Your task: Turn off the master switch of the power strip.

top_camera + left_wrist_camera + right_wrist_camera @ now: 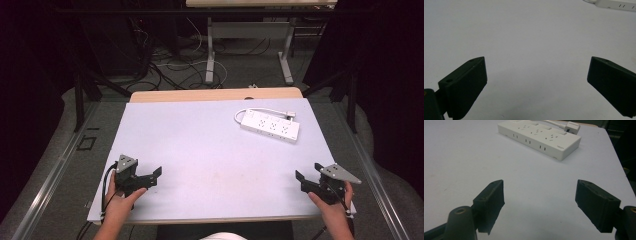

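A white power strip (pixel 270 125) lies flat at the back right of the pale table (pixel 210 150), its white cord and plug (pixel 290 114) curled behind it. My left gripper (pixel 152 176) rests at the table's front left, held by a hand, jaws wide open over bare table surface (pixel 536 75). At the front right my right gripper (pixel 306 177) is held by the other hand, open with nothing between its jaws. The power strip (pixel 539 138) lies well ahead of the right gripper (pixel 539 200). A corner of the strip (pixel 616 3) shows far off in the left gripper view.
Beyond the table stand the metal legs of another table (pixel 210 50) amid loose cables on the floor (pixel 165 70). Dark frame posts (pixel 78 95) flank both sides. The table's wooden back edge (pixel 215 94) is uncovered.
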### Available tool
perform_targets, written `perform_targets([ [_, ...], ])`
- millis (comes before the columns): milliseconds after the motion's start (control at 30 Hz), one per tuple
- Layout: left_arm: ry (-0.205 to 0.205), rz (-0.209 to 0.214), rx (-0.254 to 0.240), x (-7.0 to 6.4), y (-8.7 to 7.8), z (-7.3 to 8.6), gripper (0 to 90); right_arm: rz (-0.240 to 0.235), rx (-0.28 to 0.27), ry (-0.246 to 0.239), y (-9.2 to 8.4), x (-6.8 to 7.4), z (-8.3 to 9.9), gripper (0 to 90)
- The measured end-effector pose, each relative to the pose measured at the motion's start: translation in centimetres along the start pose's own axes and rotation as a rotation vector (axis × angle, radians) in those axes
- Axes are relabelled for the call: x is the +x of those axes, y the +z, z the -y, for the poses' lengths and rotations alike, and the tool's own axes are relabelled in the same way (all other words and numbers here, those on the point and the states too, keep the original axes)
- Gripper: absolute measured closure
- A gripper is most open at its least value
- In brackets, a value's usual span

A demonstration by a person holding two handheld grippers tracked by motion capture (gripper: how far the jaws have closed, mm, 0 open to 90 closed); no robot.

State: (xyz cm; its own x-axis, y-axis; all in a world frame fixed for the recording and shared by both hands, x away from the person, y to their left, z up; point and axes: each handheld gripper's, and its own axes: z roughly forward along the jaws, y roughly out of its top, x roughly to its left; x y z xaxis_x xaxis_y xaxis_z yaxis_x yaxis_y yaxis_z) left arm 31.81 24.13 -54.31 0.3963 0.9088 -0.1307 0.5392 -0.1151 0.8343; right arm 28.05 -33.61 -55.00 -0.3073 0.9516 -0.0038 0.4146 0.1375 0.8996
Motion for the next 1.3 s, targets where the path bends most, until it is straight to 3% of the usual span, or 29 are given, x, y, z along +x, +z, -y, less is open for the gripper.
perform_targets([
  [633,0.005,-0.002,-0.002,0.0,-0.2,0.1,3.1,-0.030,-0.011,-0.026,0.4,0.3,-0.5,26.6],
  [667,0.004,-0.003,-0.002,0.0,-0.2,0.1,3.1,-0.026,-0.011,-0.046,0.5,0.2,-0.6,26.8],
  [767,0.005,-0.003,-0.003,0.0,-0.2,0.0,3.1,-0.045,-0.009,-0.040,0.5,0.3,-1.1,28.1],
  [1100,0.002,-0.006,-0.004,0.0,-0.2,0.0,3.2,-0.054,-0.008,-0.085,0.9,0.0,-3.5,28.0],
  [1300,0.002,-0.005,-0.005,0.0,-0.2,0.1,3.2,-0.088,-0.004,-0.114,1.3,0.1,-5.2,31.1],
])
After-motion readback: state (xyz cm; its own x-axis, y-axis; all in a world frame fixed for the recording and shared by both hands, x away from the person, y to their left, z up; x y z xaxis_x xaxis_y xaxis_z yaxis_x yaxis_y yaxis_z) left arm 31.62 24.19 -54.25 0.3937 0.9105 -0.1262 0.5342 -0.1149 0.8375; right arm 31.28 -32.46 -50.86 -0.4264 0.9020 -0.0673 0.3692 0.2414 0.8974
